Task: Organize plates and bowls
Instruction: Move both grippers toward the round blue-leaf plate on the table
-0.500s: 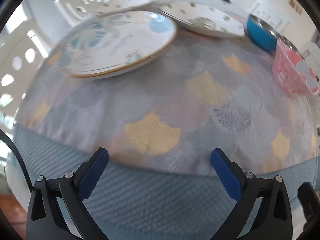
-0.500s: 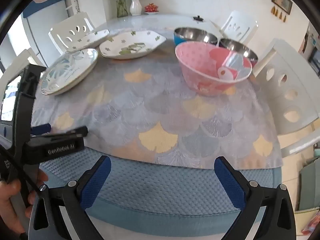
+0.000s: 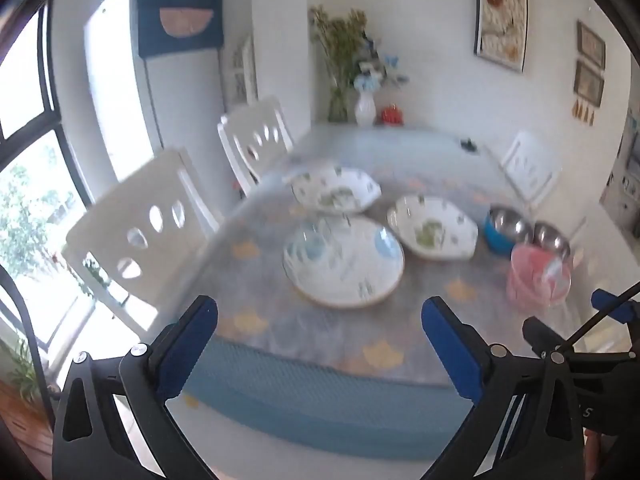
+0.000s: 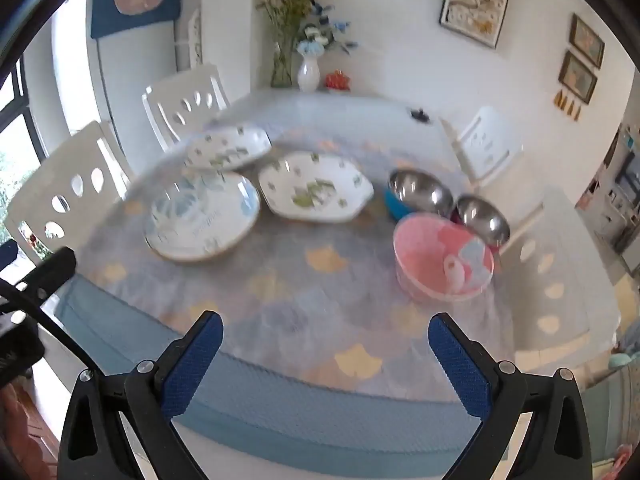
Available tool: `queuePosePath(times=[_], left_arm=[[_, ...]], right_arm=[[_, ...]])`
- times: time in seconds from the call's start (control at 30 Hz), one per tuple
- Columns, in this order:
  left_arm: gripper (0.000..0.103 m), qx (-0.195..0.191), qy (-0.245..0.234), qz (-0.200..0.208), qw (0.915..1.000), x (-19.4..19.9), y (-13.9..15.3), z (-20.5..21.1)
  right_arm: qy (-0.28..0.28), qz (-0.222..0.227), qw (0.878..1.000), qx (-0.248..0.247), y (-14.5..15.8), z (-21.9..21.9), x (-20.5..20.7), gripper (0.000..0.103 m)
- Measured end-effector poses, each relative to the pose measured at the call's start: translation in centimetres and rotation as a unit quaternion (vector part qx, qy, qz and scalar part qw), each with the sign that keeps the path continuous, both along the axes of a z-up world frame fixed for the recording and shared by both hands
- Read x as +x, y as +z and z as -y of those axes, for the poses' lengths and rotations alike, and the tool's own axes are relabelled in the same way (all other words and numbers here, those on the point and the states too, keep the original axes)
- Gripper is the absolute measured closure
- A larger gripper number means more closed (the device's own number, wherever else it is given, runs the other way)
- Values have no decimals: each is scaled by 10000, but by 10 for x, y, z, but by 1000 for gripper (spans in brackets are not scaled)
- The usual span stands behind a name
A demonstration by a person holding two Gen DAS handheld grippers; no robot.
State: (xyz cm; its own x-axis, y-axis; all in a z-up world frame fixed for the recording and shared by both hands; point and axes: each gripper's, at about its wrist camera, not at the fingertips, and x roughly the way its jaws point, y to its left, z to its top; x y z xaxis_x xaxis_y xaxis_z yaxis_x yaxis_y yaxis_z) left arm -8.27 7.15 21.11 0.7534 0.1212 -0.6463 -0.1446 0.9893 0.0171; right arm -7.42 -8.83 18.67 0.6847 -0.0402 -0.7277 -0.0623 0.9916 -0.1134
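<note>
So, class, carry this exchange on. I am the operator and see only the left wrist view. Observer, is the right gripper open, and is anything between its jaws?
Observer: In the right wrist view the right gripper stands wide open, with nothing between its jaws.
Operator: What lies straight ahead of it?
Observer: Bare scallop-patterned tablecloth. The round pink bowl sits ahead and to its right.
Operator: Anything beside that bowl past the table edge?
Observer: A white chair with oval cut-outs stands just right of it.
</note>
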Motion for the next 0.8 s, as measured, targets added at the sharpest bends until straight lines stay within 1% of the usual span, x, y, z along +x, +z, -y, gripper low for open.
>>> queuePosePath(times=[0.03, 0.1, 0.2, 0.3, 0.33, 0.37, 0.43, 0.5, 0.53, 0.63, 0.7, 0.8], left_arm=[[1, 59, -55, 105, 9999, 4, 0, -4], [1, 222, -128, 111, 9996, 19, -5, -7], [1, 402, -146, 44, 9991, 54, -33, -11], [1, 443, -40, -190, 9988, 96, -66, -19], [1, 461, -20, -280, 9985, 105, -71, -20], [5, 496, 7, -346, 9982, 112, -75, -23], [5, 386, -47, -318, 9987, 115, -73, -27], [4, 237, -207, -197, 9993, 112, -64, -30], [4, 240, -296, -137, 9992, 109, -58, -30], [3, 237, -508, -51, 9984, 104, -41, -32], [1, 93, -610, -61, 9981, 101, -34, -38], [1, -106, -678, -76, 9976, 99, -28, -48]], right_arm=[[14, 69, 10000, 67, 4, -2, 3, 1], [-22, 47, 9999, 163, 4, -3, 14, 0], [-307, -234, 9992, -54, -22, -7, 42, 0], [-621, -535, 9965, -152, -44, -1, 62, 1], [-693, -602, 9957, -92, -47, 2, 66, 1], [-726, -613, 9955, -41, -46, 4, 67, 1], [-749, -538, 9957, -68, -41, 4, 71, 1], [-734, -344, 9965, -191, -29, 1, 71, 1], [-745, -302, 9966, -207, -26, -1, 73, 1], [-759, -157, 9970, 3, -11, -3, 70, 1], [-781, -107, 9969, 79, -5, -6, 70, 1], [-834, -78, 9964, 153, -3, -11, 71, 1]])
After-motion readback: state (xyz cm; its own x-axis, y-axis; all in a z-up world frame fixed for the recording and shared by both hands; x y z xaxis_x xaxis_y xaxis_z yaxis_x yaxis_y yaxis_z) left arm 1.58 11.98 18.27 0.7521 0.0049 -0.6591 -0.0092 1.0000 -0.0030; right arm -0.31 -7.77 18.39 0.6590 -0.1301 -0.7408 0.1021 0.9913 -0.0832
